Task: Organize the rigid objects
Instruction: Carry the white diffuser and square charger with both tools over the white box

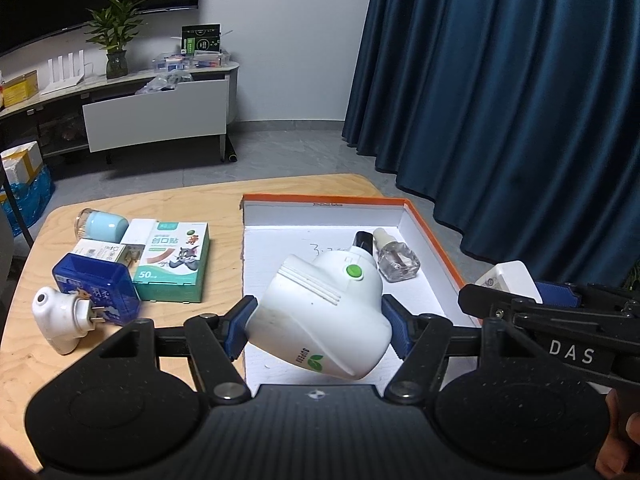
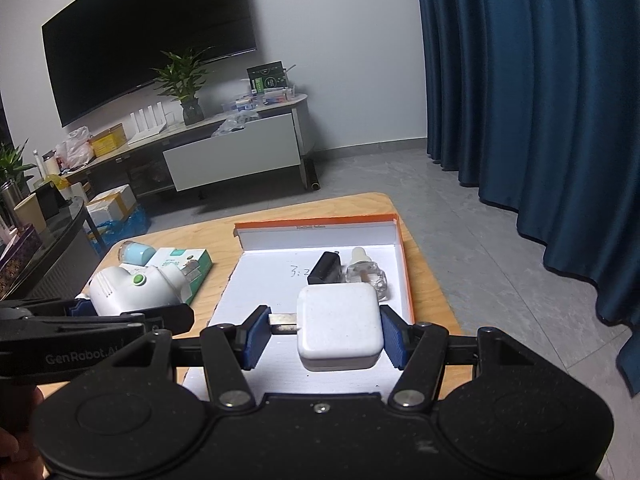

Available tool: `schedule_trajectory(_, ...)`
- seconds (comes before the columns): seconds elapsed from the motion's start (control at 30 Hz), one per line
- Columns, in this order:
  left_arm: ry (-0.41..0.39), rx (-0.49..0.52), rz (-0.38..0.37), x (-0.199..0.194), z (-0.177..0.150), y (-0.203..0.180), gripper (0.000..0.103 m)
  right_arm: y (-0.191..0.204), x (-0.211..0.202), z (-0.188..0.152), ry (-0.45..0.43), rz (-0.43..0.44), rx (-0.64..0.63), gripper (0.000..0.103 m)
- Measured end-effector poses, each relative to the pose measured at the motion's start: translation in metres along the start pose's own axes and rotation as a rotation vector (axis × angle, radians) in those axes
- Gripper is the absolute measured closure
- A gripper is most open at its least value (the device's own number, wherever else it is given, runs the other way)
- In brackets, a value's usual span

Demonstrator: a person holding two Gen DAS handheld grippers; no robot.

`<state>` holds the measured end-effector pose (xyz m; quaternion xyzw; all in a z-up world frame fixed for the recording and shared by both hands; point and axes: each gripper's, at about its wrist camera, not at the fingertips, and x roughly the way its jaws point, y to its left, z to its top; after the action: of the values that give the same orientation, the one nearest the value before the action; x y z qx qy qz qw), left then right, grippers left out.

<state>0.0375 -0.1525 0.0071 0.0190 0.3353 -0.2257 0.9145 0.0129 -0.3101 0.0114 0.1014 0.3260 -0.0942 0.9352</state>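
My left gripper [image 1: 318,326] is shut on a white plug-in mosquito repeller with a green button [image 1: 320,312] and holds it over the near part of the orange-rimmed white box [image 1: 432,232]. It also shows in the right wrist view [image 2: 132,290]. My right gripper [image 2: 324,336] is shut on a white square charger [image 2: 338,328], its metal prongs against the left pad, above the box [image 2: 404,264]. In the box lie a black adapter [image 2: 325,268] and a small clear glass bottle [image 2: 366,274].
On the wooden table [image 1: 224,208] left of the box lie a green plaster box [image 1: 172,268], a blue tin [image 1: 96,288], a second white plug-in repeller [image 1: 60,314], a light blue toothpick jar [image 1: 102,226] and a small white carton [image 1: 100,252]. Blue curtains hang at right.
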Motion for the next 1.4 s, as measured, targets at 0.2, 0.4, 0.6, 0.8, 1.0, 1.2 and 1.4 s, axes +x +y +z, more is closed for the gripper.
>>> schedule_trajectory(0.2,0.01,0.007,-0.004,0.008,0.001,-0.004,0.036,-0.004,0.004,0.001,0.002,-0.006,0.007,0.033)
schedule_trajectory(0.4,0.019,0.016,-0.011,0.013,0.002,-0.008,0.036,-0.006,0.01,0.003,0.006,-0.009,0.01,0.033)
schedule_trajectory(0.6,0.026,0.021,-0.013,0.019,0.004,-0.011,0.036,-0.008,0.016,0.005,0.01,-0.013,0.008,0.033)
schedule_trajectory(0.8,0.032,0.023,-0.016,0.025,0.005,-0.012,0.036,-0.012,0.023,0.006,0.014,-0.02,0.013,0.033)
schedule_trajectory(1.0,0.046,0.019,-0.017,0.032,0.005,-0.012,0.036,-0.012,0.031,0.007,0.023,-0.024,0.014,0.033)
schedule_trajectory(1.2,0.056,0.017,-0.02,0.038,0.004,-0.012,0.036,-0.014,0.038,0.009,0.035,-0.027,0.013,0.033)
schedule_trajectory(1.4,0.071,0.012,-0.018,0.047,0.003,-0.009,0.036,-0.016,0.047,0.012,0.044,-0.03,0.013,0.033)
